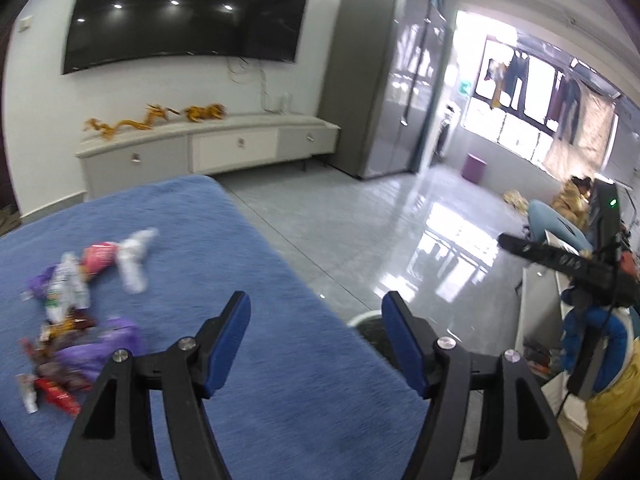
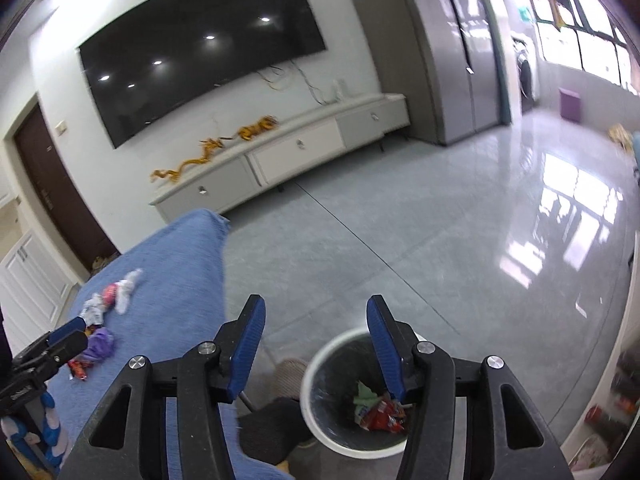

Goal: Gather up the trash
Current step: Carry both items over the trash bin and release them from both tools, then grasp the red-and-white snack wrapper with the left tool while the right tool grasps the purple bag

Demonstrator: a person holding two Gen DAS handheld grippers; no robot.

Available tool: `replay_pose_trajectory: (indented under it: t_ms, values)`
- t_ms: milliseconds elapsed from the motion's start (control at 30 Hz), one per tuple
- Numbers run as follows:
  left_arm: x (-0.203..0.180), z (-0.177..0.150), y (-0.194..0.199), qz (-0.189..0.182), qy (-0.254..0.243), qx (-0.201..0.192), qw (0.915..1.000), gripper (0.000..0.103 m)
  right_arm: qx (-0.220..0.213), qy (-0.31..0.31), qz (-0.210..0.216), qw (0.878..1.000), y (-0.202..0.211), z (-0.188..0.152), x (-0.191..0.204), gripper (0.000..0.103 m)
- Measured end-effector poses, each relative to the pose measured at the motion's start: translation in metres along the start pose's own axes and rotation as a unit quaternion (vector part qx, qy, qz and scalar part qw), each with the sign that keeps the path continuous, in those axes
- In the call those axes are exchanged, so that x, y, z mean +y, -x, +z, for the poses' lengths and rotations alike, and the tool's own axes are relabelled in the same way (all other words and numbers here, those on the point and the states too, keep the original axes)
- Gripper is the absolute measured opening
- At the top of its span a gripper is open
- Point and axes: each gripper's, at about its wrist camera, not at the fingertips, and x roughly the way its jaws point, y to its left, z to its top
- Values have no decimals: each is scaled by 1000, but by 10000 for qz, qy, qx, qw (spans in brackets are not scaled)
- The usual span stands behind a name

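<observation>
Two hand-held grippers stand with jaws apart and nothing between them. The right hand-held gripper (image 2: 316,340) hangs above the white bin (image 2: 316,432) on the grey floor (image 2: 420,240), where red and green wrappers (image 2: 378,410) lie at the bottom. The bin sits just beside the blue-covered counter (image 1: 280,380). The left hand-held gripper (image 1: 316,340) is over that counter's edge nearest the bin. Well away from the bin, a heap of trash (image 1: 80,308) lies on the blue cloth: purple, red and white wrappers.
</observation>
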Motion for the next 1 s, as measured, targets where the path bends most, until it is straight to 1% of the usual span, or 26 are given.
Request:
replay_pose_trajectory:
  t_ms: [100,233,300,433,567,700,833,933,1000]
  values:
    - [25,-8,28,236,107,-212,9994,67,-137,150,224,9995,9,10,25,51]
    - [62,-18,63,590,265,-456,9969,69,-286,449,379,9979,20,21,59,51]
    - [83,-23,79,783,380,-562,9946,71,-338,627,434,9965,24,25,76,52]
    - [122,-40,107,1148,519,-668,9898,72,-392,892,604,9934,27,29,106,52]
    - [162,-60,130,1613,679,-656,9824,72,-357,1060,802,9905,20,32,133,52]
    - [197,-77,145,1938,878,-592,9753,72,-249,1185,994,9876,4,33,157,53]
    - [224,-87,150,2141,1103,-490,9693,72,-83,1321,1159,9844,-15,31,179,53]
    - [237,-94,148,2173,1239,-418,9673,72,110,1419,1314,9811,-35,27,196,54]
    - [242,-96,141,2124,1318,-345,9676,72,269,1517,1388,9783,-51,20,209,54]
